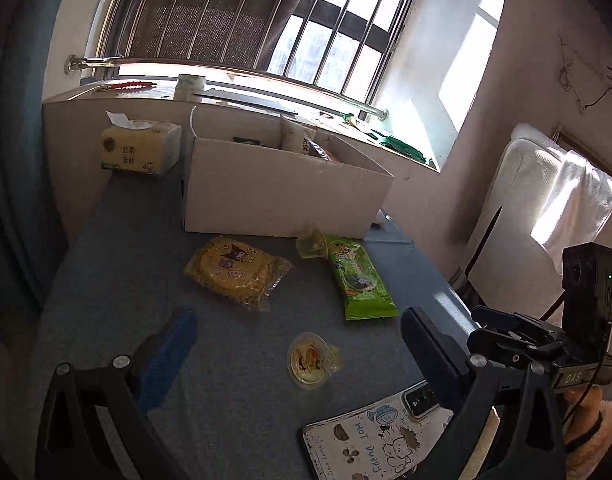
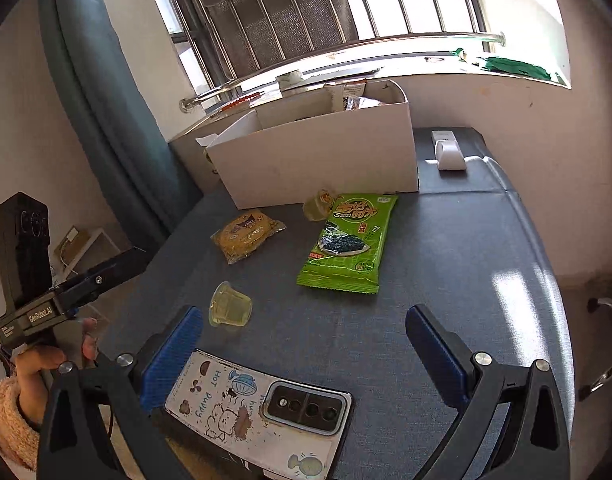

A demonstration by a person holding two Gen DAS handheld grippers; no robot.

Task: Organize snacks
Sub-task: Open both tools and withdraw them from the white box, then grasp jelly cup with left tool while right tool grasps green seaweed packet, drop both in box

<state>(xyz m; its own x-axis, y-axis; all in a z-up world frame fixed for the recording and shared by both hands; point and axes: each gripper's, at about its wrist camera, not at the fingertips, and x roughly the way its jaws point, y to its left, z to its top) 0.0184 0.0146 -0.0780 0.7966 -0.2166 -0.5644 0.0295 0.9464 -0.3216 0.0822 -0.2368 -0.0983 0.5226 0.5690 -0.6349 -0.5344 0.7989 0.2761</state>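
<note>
1. Snacks lie loose on the blue desk (image 1: 106, 300) in front of the white cardboard box (image 1: 282, 192): a yellow noodle packet (image 1: 236, 270), a green seaweed packet (image 2: 346, 242) and two jelly cups, one (image 1: 311, 360) well in front of the box, the other (image 1: 312, 243) against it.
2. Left tongs (image 1: 298, 340) and right tongs (image 2: 300, 336) both hang spread wide, holding nothing.
3. Risk: a phone (image 2: 258, 416) lies in front of the box, beneath the right tongs; a low reach could knock it, and a slick jelly cup may squirt free.

Both wrist cameras look from the bench's (image 1: 246, 400) near edge toward the window, sharing the white box (image 1: 282, 196) and snacks.
</note>
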